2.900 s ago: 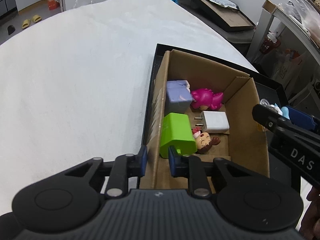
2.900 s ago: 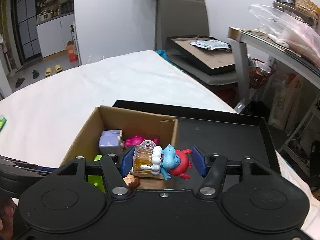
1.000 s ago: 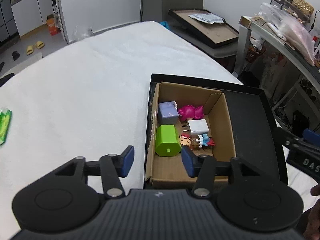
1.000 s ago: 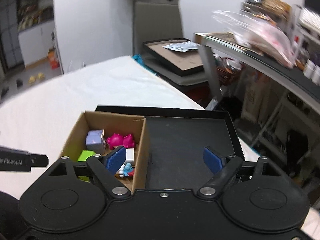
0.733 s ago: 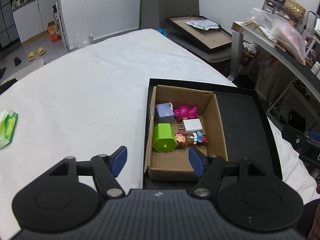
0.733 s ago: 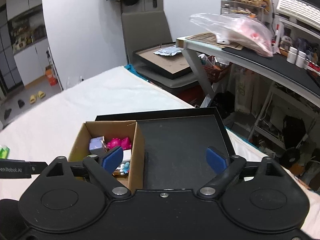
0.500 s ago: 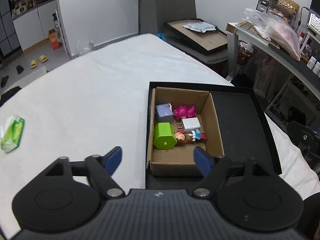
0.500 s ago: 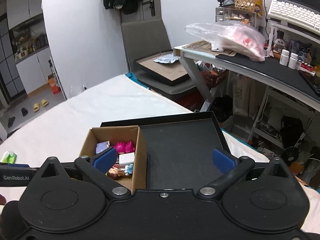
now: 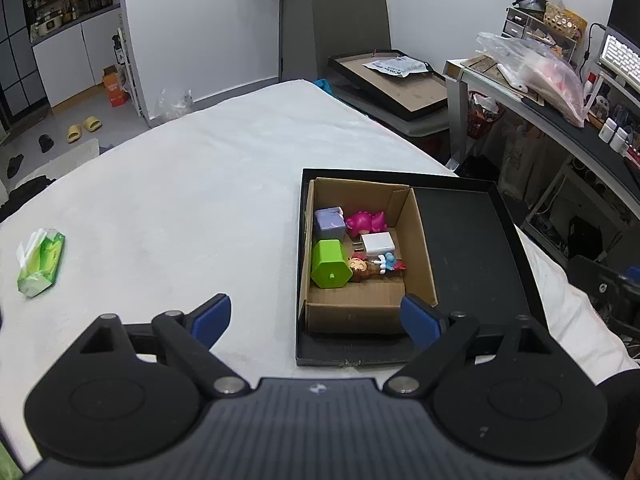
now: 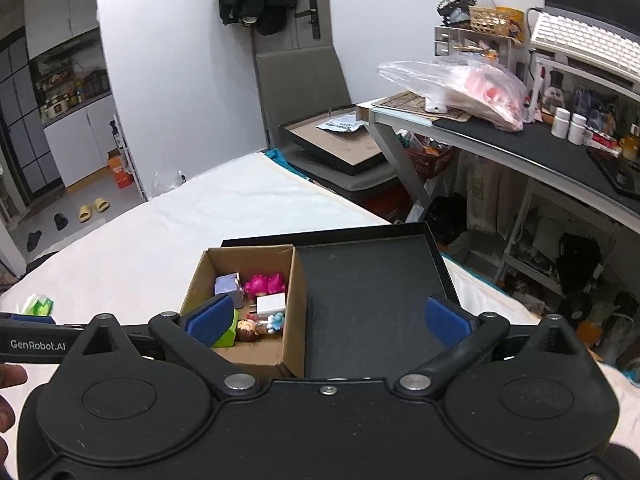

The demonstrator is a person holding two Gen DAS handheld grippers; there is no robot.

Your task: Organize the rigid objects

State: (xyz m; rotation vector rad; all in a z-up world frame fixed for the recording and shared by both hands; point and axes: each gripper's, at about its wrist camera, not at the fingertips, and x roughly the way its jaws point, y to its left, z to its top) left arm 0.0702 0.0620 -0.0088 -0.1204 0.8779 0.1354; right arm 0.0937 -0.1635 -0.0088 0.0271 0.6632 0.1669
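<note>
A brown cardboard box (image 9: pixel 422 248) (image 10: pixel 297 300) sits in the left part of a black tray (image 9: pixel 476 256) (image 10: pixel 368 280) on the white-covered table. Inside lie a lilac cube (image 9: pixel 329 222), a pink figure (image 9: pixel 366 221), a white charger (image 9: pixel 377 243), a green block (image 9: pixel 329 264), a brown-haired doll head (image 9: pixel 359 267) and a small blue figure (image 9: pixel 387 260). My left gripper (image 9: pixel 316 320) is open and empty, held back above the tray's near edge. My right gripper (image 10: pixel 328 320) is open and empty, also held back and high.
A green tissue pack (image 9: pixel 40 262) lies at the table's left. Beyond the table stand a grey chair with a framed board (image 9: pixel 400 84) and a cluttered desk (image 10: pixel 520 136) on the right. The tray's right half (image 10: pixel 372 288) holds nothing.
The right gripper let go of the blue figure with its bottle into the box. Both grippers opened wide and drew back and up, away from the box.
</note>
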